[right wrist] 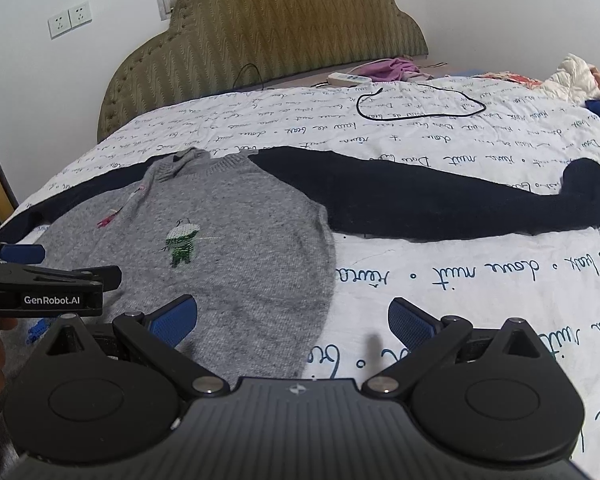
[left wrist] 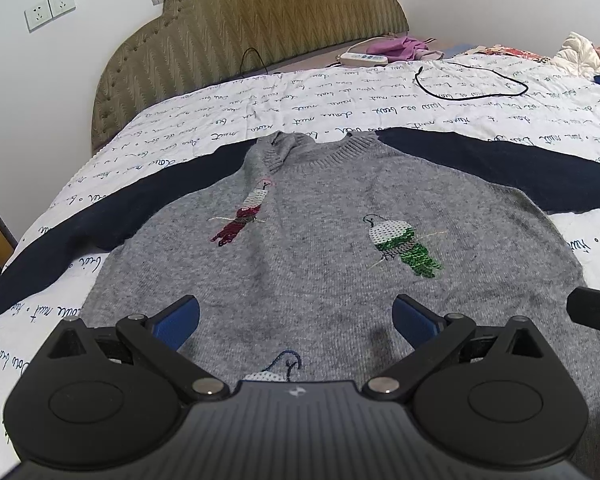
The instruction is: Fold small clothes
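A small grey knitted sweater point(left wrist: 320, 248) with dark navy sleeves and sequin birds lies flat, front up, on the bed, collar toward the headboard. It also shows in the right wrist view point(right wrist: 236, 240), with its right sleeve point(right wrist: 440, 204) spread out to the right. My left gripper point(left wrist: 296, 316) is open and empty over the sweater's lower middle. My right gripper point(right wrist: 292, 316) is open and empty above the sweater's lower right edge. The left gripper point(right wrist: 28, 276) shows at the left of the right wrist view.
The bed has a white quilt with blue script point(left wrist: 380, 108) and a padded olive headboard point(left wrist: 260, 20). A black cable loop point(left wrist: 472, 84), a white power strip point(left wrist: 364, 58) and a purple cloth point(left wrist: 400, 46) lie near the head. Loose clothes point(left wrist: 580, 54) are piled at the far right.
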{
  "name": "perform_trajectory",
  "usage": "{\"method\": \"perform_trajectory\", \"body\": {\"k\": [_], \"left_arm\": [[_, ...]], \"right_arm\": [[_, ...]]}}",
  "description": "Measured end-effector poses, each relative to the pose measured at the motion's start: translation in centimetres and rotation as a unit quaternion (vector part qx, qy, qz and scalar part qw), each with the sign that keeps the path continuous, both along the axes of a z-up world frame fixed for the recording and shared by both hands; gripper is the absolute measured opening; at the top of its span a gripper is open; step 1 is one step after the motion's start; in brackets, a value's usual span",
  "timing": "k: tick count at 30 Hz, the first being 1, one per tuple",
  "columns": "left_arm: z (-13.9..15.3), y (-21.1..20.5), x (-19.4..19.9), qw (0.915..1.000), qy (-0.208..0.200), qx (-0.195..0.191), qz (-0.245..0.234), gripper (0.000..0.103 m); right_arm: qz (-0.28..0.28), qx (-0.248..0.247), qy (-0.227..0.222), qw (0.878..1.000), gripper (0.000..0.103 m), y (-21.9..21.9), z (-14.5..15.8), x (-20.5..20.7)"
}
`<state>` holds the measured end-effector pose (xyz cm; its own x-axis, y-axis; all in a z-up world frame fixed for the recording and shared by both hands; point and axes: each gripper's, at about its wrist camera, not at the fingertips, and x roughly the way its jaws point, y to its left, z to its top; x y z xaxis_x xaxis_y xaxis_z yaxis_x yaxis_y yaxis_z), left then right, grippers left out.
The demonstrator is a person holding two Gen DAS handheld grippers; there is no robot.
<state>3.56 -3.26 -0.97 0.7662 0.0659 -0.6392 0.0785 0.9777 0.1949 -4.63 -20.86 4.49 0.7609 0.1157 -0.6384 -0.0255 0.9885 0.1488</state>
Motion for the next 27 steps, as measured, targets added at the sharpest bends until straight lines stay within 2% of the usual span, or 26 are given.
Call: {"method": "perform_trajectory", "body": {"k": [19, 23, 27], "left_arm": [[-0.7, -1.4, 1.2, 0.9999, 0.013, 0.002, -0.01, 0.103], [-0.8, -1.5, 1.5, 0.9997, 0.016, -0.001, -0.016, 0.103], [-1.1, -1.8, 1.9, 0.9996, 0.02, 0.0, -0.022, 0.103]], "right_arm": [[-0.013, 0.023, 0.007, 1.0, 0.103, -2.0, -0.7, 0.8], [-0.056, 0.006, -0.01, 0.998, 0.103, -5.8, -0.2, 1.4], [-0.138, -0.034, -0.021, 0.99, 0.103, -11.3, 0.3, 2.3]]}}
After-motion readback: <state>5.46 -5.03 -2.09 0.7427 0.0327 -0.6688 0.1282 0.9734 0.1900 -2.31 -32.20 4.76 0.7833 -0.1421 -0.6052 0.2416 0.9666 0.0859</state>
